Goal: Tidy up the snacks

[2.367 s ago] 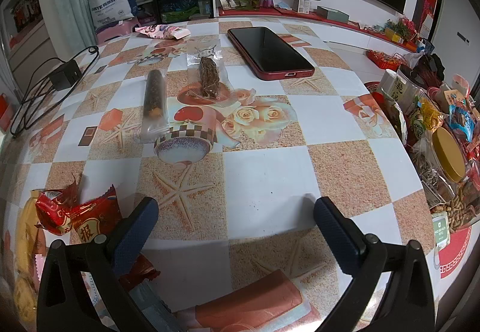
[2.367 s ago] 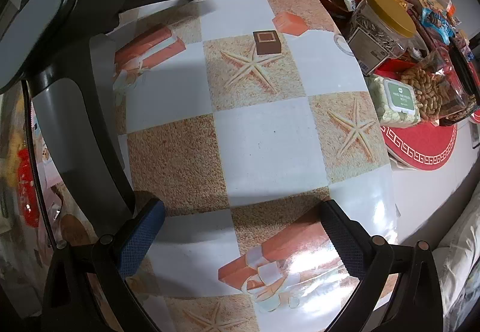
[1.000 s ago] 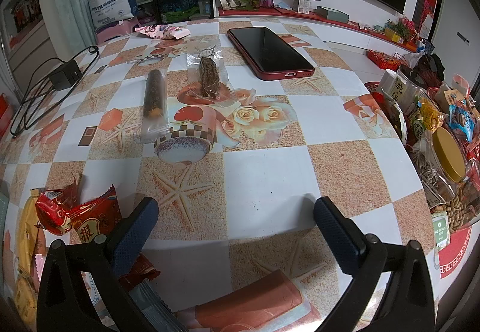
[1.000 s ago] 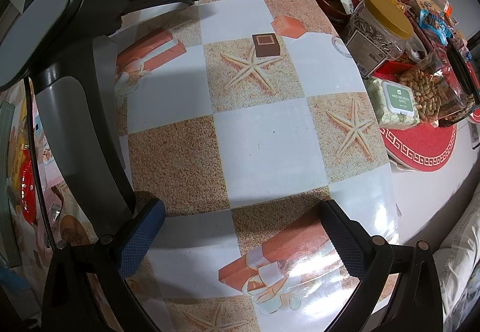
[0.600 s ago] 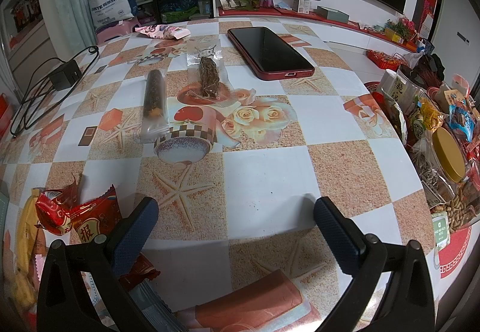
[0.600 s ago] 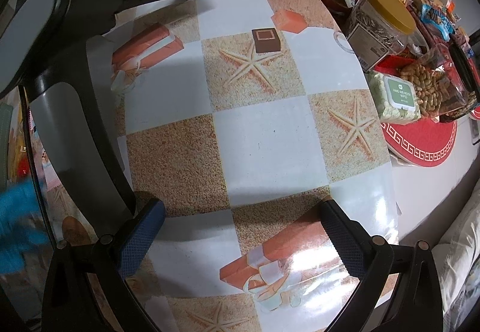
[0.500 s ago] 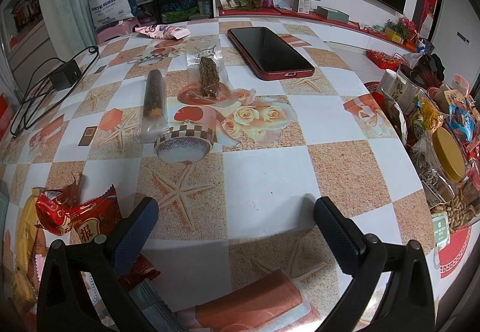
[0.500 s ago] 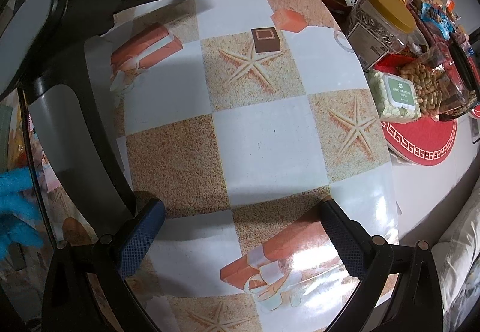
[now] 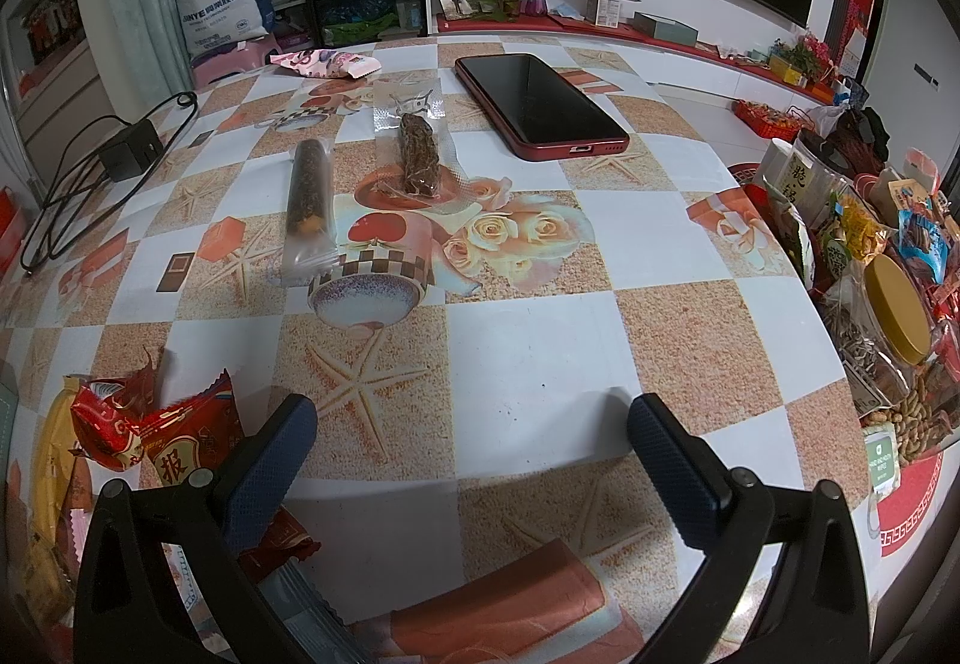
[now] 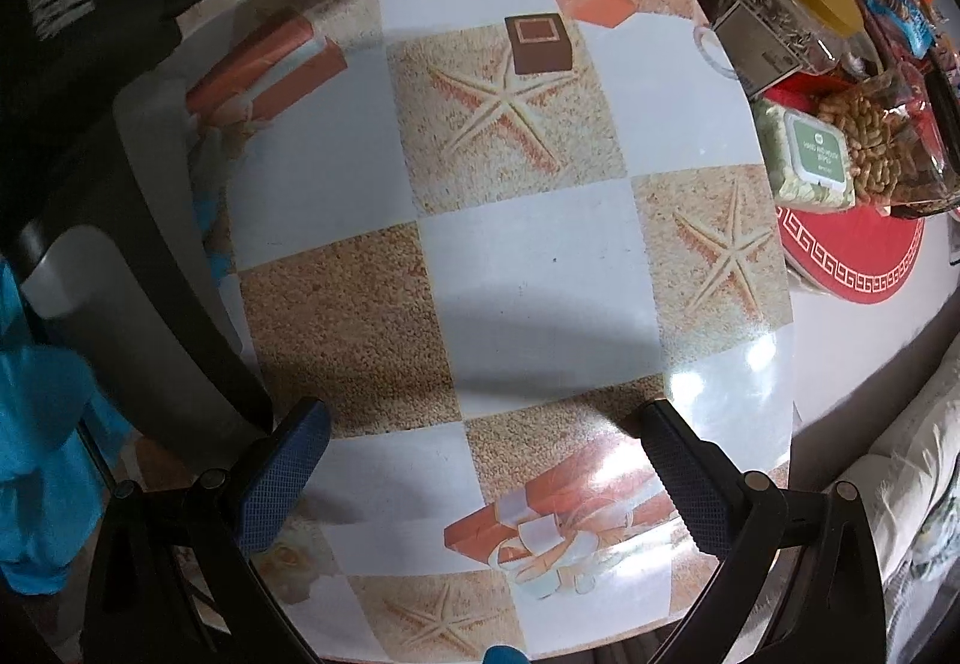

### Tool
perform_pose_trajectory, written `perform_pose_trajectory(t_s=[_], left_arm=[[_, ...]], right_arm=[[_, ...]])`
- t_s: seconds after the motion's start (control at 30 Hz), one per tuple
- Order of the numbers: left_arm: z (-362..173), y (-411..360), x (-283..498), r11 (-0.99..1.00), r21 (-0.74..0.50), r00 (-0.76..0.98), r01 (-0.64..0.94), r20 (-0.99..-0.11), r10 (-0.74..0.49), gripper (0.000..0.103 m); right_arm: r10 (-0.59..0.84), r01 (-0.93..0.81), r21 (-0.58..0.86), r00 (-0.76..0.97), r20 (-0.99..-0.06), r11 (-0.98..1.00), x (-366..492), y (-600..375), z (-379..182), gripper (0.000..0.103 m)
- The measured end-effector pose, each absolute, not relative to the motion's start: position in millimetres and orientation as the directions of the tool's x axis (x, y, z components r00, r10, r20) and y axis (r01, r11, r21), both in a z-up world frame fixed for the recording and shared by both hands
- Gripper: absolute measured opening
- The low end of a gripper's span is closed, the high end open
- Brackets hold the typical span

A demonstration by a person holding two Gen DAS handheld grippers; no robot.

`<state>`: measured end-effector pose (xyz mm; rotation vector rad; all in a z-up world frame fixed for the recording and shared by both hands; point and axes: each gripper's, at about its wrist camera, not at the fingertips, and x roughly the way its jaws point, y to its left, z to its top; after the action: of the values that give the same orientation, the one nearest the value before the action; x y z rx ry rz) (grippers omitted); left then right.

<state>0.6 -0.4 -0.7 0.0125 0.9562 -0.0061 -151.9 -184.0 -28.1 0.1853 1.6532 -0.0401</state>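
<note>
I held both tools, left tool (image 9: 471, 430) and right tool (image 10: 480, 439), spread wide and empty over the table (image 9: 528, 352); two wrapped snacks (image 9: 309, 190) lay beyond, near a phone (image 9: 540, 106).

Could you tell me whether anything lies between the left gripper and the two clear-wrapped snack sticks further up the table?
Nothing visible does. The left gripper is open over bare tablecloth, and the dark snack stick and brown snack stick lie beyond it. The bowl there is only printed. The red phone lies right of them.
</note>
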Motion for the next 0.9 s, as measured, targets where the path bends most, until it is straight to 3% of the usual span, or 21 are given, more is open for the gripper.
perform_pose_trajectory(t_s=[0.1, 0.3, 0.5, 0.57, 0.73, 0.9], left_arm=[[0, -1, 1, 0.999, 0.013, 0.555, 0.044, -0.832, -0.014, 0.103], [7, 0, 30, 0.974, -0.002, 0.349, 0.228, -0.933, -0.084, 0.103], [66, 39, -20, 0.954, -0.166, 0.370, 0.250, -0.894, -0.253, 0.103], [82, 48, -29, 0.959, -0.084, 0.366, 0.271, -0.912, -0.183, 0.103], [91, 118, -72, 0.958, -0.019, 0.289, 0.284, -0.951, -0.105, 0.103], [63, 194, -124, 0.979, -0.098, 0.120, 0.178, -0.985, -0.121, 0.103]], right_arm=[[0.096, 0.144, 0.085, -0.077, -0.992, 0.986, -153, -184, -28, 0.103], [0.094, 0.135, 0.083, -0.077, -0.993, 0.987, -151, -186, -29, 0.103], [0.088, 0.136, 0.077, -0.077, -0.993, 0.988, -149, -186, -30, 0.103], [0.086, 0.137, 0.072, -0.101, -0.991, 0.988, -146, -185, -30, 0.103], [0.142, 0.232, 0.103, -0.156, -0.977, 0.967, -143, -181, -22, 0.103], [0.227, 0.243, 0.192, -0.128, -0.965, 0.951, -149, -143, -1, 0.103]])
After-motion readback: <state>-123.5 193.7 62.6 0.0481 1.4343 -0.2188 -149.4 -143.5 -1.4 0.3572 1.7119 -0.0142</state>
